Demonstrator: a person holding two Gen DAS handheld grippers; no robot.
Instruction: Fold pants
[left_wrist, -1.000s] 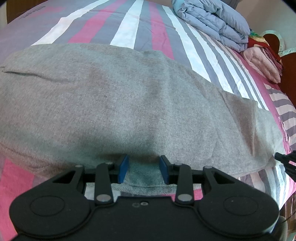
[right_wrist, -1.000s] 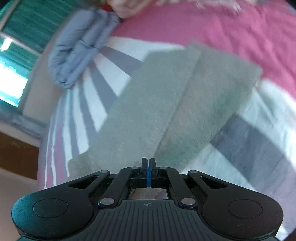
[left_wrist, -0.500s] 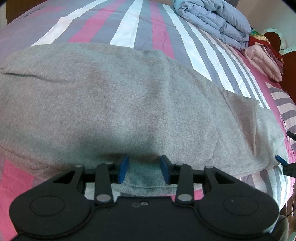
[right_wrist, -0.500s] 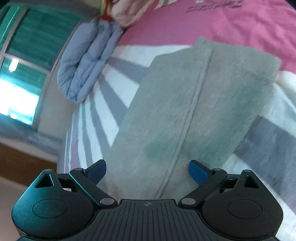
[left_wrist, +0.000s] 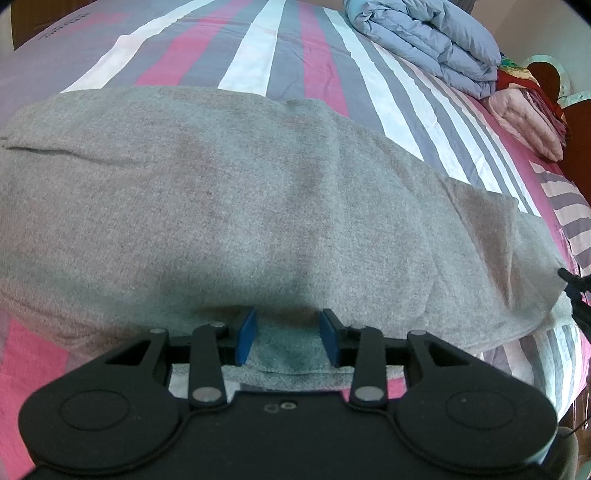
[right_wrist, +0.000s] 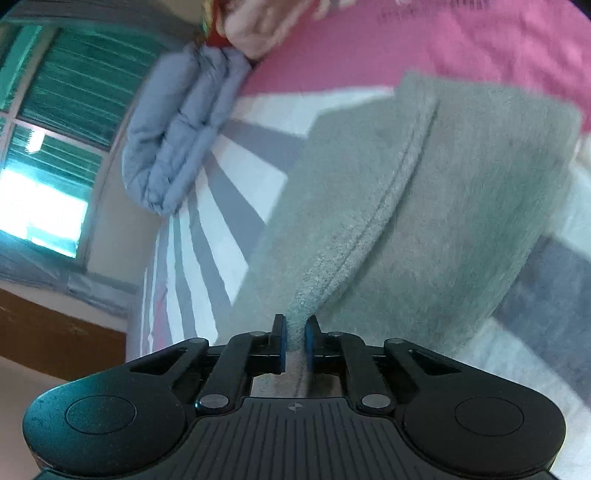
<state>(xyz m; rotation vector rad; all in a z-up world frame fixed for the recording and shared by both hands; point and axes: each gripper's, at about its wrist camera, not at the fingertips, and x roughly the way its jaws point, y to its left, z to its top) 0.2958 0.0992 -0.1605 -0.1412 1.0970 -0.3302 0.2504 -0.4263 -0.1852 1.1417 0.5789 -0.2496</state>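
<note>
In the left wrist view the grey pants (left_wrist: 258, 206) lie flat across the bed (left_wrist: 280, 66), spread from the far left edge to the right side over its pink, grey and white stripes. At the bottom centre the left hand-held gripper (left_wrist: 288, 341) stands over the near edge of the pants with a small bunch of grey cloth between its blue pads (left_wrist: 246, 338); the pads stand part-way apart with the cloth filling the gap and reaching both of them, so it reads as a pinch on that fold. Further right, at the back of the bed, a folded blue-grey quilt (left_wrist: 428, 40) rests beside a pink folded blanket (left_wrist: 528, 122), and a dark tip of the right hand-held gripper (left_wrist: 576, 291) shows at the right edge, touching the end of the pants. In the right wrist view a window with green blinds (right_wrist: 55, 110) fills the left, the quilt (right_wrist: 177, 136) lies next to it, and the pants (right_wrist: 424, 206) run up the middle with a stitched seam. The right hand-held gripper (right_wrist: 295, 343) has just been closing: its pads (right_wrist: 280, 345) are drawn nearly together, pinching a ridge of grey cloth at the seam.
</note>
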